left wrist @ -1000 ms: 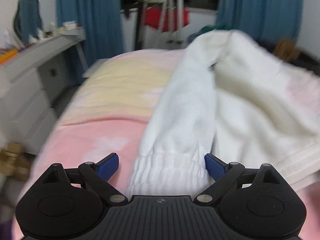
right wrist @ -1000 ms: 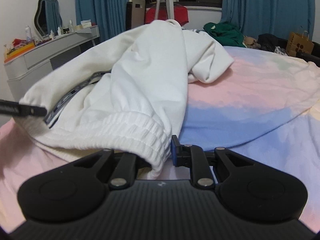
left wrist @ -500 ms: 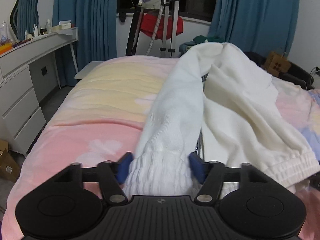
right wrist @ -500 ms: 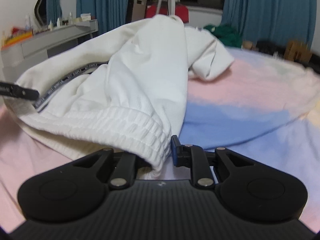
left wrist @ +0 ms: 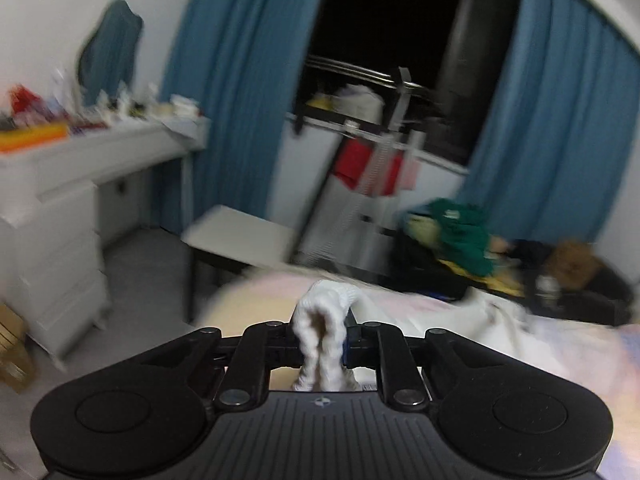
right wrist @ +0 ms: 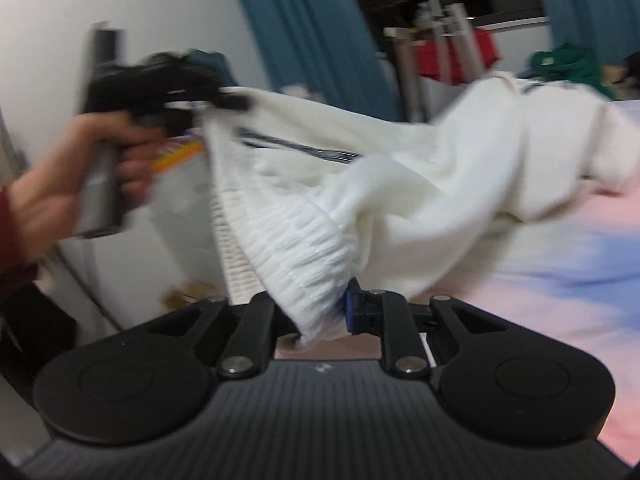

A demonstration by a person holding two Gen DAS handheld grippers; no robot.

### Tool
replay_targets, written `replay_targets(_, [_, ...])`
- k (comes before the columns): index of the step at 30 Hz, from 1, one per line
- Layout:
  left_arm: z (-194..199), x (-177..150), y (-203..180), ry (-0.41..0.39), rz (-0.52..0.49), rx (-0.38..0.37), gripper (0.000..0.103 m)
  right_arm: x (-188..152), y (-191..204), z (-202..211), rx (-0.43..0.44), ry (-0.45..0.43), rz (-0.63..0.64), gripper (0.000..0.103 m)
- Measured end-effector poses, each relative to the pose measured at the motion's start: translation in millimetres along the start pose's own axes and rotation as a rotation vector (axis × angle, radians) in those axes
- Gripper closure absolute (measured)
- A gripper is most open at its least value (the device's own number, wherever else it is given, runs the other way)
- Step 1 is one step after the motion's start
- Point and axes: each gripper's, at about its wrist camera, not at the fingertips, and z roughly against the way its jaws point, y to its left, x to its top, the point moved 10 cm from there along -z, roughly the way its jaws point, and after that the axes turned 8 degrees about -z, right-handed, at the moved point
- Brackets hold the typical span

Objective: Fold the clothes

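Note:
A white knit garment (right wrist: 420, 168) with ribbed cuffs hangs stretched between both grippers above the bed. My left gripper (left wrist: 321, 338) is shut on a bunched ribbed cuff (left wrist: 322, 340) that sticks up between its fingers. My right gripper (right wrist: 320, 312) is shut on another ribbed cuff (right wrist: 308, 256). In the right wrist view the left gripper (right wrist: 224, 100) shows at upper left, held by a hand (right wrist: 60, 184), pinching the garment's edge. More of the white garment (left wrist: 480, 320) trails over the bed. Both views are blurred.
The bed (right wrist: 560, 264) has a pink, blue and cream cover. A white dresser (left wrist: 52, 216) with clutter stands at left. A clothes rack (left wrist: 384, 128) with a red item stands before blue curtains (left wrist: 240, 60). Green clothes (left wrist: 460, 236) lie at the right.
My left gripper closed on the ribbed cuff and lifted it off the bed. The right gripper rose too, still holding its cuff. The garment now hangs in the air between them.

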Motion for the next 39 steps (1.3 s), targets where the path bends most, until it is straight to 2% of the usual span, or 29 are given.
replay_targets(2, [-24, 5, 18, 0.027, -0.027, 0.072, 0.086, -3, 19, -31, 0.038, 0.005, -0.026, 0.084])
replay_targets(5, [-60, -21, 45, 0.124, -0.030, 0.137, 0.085, -19, 24, -69, 0.026, 0.046, -0.040, 0.084])
replay_targets(8, [-65, -34, 60, 0.116, 0.067, 0.105, 0.077, -31, 26, -87, 0.017, 0.084, -0.015, 0.082])
replay_targets(10, [-56, -37, 62, 0.095, 0.080, 0.081, 0.071, -29, 28, -82, 0.042, 0.075, -0.008, 0.077])
replay_targets(11, [-49, -37, 63, 0.076, 0.078, 0.073, 0.070, -27, 26, -80, 0.060, 0.077, -0.022, 0.070])
replay_targets(13, [-31, -39, 57, 0.049, 0.075, 0.066, 0.052, -26, 23, -74, 0.069, 0.083, -0.045, 0.046])
replay_targets(14, [-22, -41, 52, 0.042, 0.073, 0.064, 0.046, -26, 22, -71, 0.073, 0.086, -0.057, 0.022])
replay_targets(15, [-12, -44, 48, 0.035, 0.072, 0.062, 0.034, -26, 21, -65, 0.071, 0.072, -0.061, 0.014])
replay_targets(16, [-3, -46, 44, 0.028, 0.070, 0.059, 0.021, -26, 21, -59, 0.068, 0.058, -0.065, 0.014])
replay_targets(17, [6, -48, 40, 0.021, 0.069, 0.057, 0.019, -28, 22, -53, 0.063, 0.055, -0.056, 0.014])
replay_targets(22, [65, -63, 4, -0.014, 0.049, 0.041, 0.019, -20, 18, -12, 0.046, 0.001, -0.032, 0.015])
replay_targets(27, [119, -93, -68, -0.042, -0.014, -0.022, 0.018, 24, -15, 49, -0.018, -0.093, 0.047, 0.015])
replay_targets(32, [139, -123, -137, -0.034, 0.002, -0.099, 0.018, 81, -65, 110, -0.121, -0.176, 0.140, 0.015])
replay_targets(36, [145, -135, -179, -0.054, -0.033, -0.129, 0.019, 106, -109, 136, -0.209, -0.203, 0.176, 0.015])
replay_targets(39, [146, -143, -202, -0.073, -0.069, -0.141, 0.019, 119, -139, 143, -0.254, -0.246, 0.148, 0.015])
